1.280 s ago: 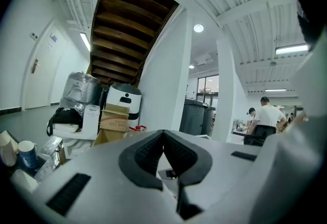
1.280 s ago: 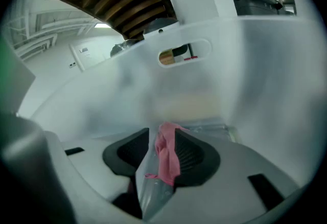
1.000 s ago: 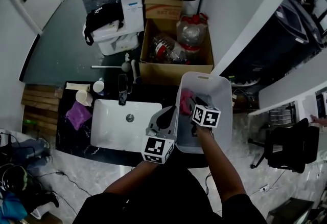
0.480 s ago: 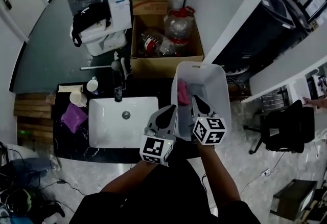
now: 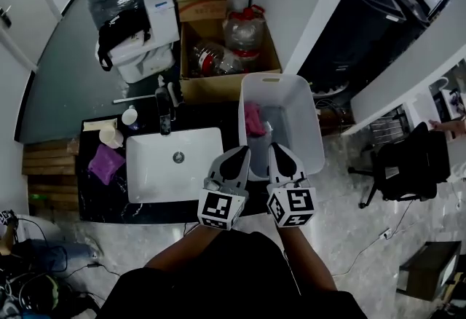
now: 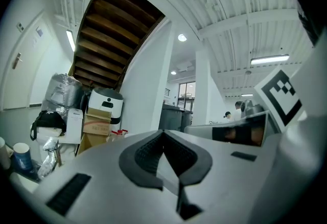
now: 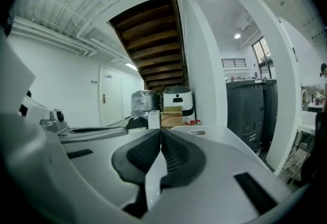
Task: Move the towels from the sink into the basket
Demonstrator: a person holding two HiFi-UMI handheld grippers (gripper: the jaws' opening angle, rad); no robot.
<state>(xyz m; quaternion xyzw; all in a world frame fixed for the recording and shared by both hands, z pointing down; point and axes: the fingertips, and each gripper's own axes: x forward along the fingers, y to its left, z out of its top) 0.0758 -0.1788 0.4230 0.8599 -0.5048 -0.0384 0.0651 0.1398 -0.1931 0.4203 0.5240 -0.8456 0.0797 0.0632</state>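
Left hand-held gripper [image 5: 242, 151] pressed together; right [image 5: 276, 148] just closed empty; cardboard box [image 5: 211, 87] behind basket [image 5: 314, 128]

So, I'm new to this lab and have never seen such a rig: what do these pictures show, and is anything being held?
There is no robot arm: a person holds a two-jaw gripper in each hand. The top-down picture comes from a camera on the person's head. The other two cameras ride on the grippers and look along their jaws. Below are a white sink in a dark counter, a purple cloth beside it, and a white basket with a pink towel inside. The left gripper and right gripper hover side by side near the basket. Both are shut and hold nothing; the right one's jaws have just closed.
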